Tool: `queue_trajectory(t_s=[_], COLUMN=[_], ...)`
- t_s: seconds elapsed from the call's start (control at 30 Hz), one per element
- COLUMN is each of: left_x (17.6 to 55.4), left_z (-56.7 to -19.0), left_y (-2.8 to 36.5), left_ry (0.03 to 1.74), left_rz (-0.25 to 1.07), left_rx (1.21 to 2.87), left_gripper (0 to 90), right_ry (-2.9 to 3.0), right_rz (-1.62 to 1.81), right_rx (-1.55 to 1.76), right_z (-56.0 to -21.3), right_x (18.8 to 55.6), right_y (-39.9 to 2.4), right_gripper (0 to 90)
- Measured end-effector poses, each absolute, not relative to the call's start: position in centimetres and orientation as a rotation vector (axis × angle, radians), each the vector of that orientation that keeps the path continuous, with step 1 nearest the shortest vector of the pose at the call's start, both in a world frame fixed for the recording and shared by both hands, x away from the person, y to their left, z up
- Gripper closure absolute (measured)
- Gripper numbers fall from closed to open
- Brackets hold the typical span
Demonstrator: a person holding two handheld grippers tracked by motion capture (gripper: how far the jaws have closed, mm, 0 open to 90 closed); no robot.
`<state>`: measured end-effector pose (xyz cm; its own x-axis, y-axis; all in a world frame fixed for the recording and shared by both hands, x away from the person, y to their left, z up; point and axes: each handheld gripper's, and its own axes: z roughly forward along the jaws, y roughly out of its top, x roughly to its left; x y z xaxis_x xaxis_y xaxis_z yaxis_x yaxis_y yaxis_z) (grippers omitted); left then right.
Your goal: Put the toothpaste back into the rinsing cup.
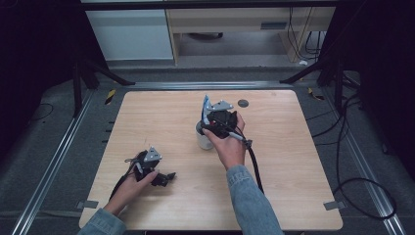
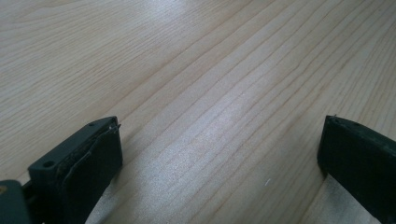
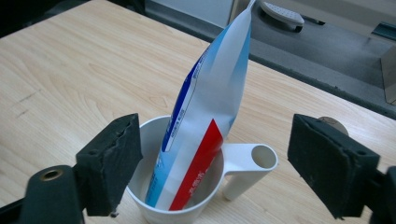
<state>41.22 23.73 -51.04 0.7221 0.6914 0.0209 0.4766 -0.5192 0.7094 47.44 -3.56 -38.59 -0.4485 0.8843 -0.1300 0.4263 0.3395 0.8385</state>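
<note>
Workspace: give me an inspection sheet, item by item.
Surface: wooden table, bare pale grain.
Job's things: toothpaste tube stands tilted inside white cup, leaning on its rim.
Clutter: small dark disc near the far edge.
Grippers: right claw open on either side of the cup, pads apart from tube; left claw open over bare wood.
Cables: black cable trails from the right claw; more on the floor.
Surroundings: metal rails, dark stands, pale cabinet.

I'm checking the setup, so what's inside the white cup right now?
A toothpaste tube stands in the white cup, leaning on the rim near its handle. The tube's lower end hides part of the cup's bottom. The open right gripper touches neither.
</note>
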Motion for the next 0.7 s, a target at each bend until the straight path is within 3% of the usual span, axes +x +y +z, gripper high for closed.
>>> queue_trajectory(t_s=[0.2, 0.7], left_x=[41.2, 41.2], left_z=[-51.0, -51.0], left_y=[23.7, 23.7], left_ry=[0.879, 0.879], left_rz=[0.394, 0.393], left_rx=[2.22, 2.223], left_gripper=[0.0, 0.0], right_ry=[2.06, 2.042], right_rz=[0.977, 0.922], right_rx=[1.126, 1.148], right_z=[-38.0, -37.6], right_x=[47.1, 45.8], right_y=[-4.7, -9.6], right_gripper=[11.9, 8.3])
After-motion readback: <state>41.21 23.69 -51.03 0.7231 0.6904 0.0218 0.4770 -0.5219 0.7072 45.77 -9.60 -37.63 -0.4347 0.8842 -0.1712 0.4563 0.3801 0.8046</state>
